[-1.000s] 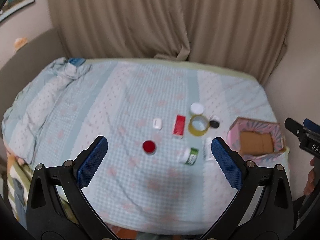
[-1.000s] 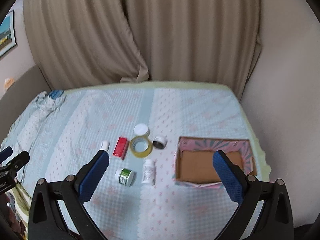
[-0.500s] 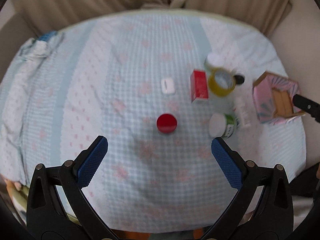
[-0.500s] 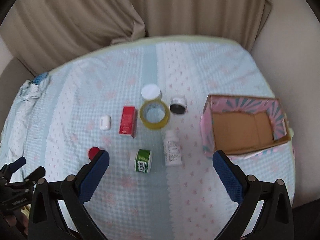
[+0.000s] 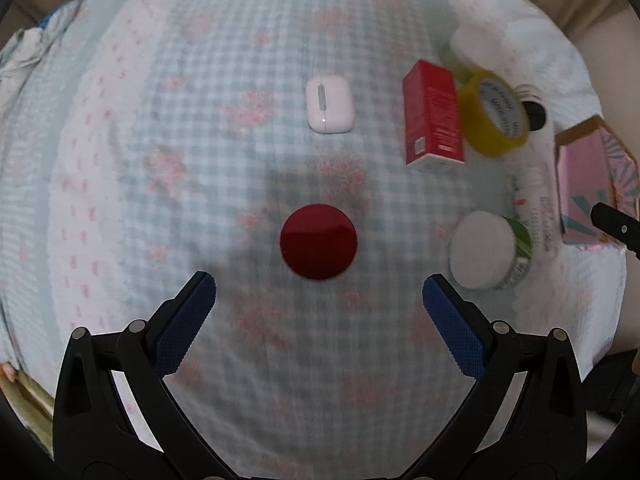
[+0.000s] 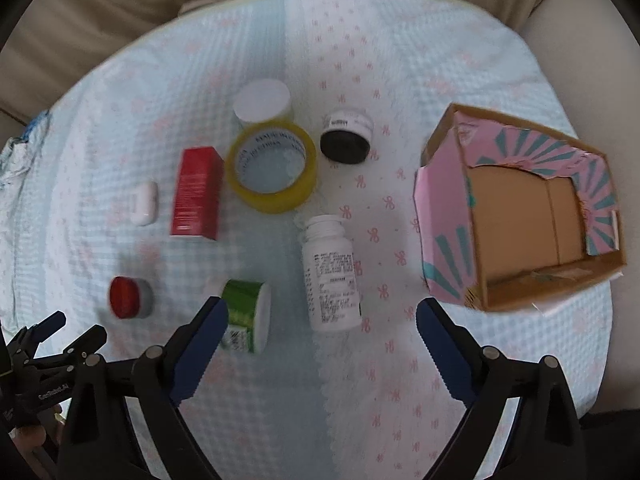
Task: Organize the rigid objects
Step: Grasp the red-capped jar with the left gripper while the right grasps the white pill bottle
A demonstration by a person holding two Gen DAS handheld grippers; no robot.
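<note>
Small objects lie on a pale blue bedspread (image 5: 160, 160). My left gripper (image 5: 319, 290) hangs open just below a red-lidded tin (image 5: 318, 247), apart from it. Beyond lie a white earbud case (image 5: 329, 105), a red carton (image 5: 433, 116), a yellow tape roll (image 5: 491, 114) and a green jar (image 5: 490, 254). My right gripper (image 6: 322, 312) points down with jaws closing; the lower end of the lying white pill bottle (image 6: 331, 274) sits between the fingers, untouched. The green jar (image 6: 245, 320) lies beside its left finger. An empty pink cardboard box (image 6: 520, 208) stands to the right.
A black-lidded jar (image 6: 346, 142) and a white-lidded jar (image 6: 262, 104) sit beyond the tape roll (image 6: 272, 168). The left gripper's frame (image 6: 44, 344) shows at the lower left of the right wrist view. Beige curtains (image 6: 120, 8) hang behind the bed; a wall rises at right.
Both grippers have dropped toward the bed and tipped downward, so the objects look much larger. The right gripper's fingers have drawn a little closer together. Nothing on the bed has moved.
</note>
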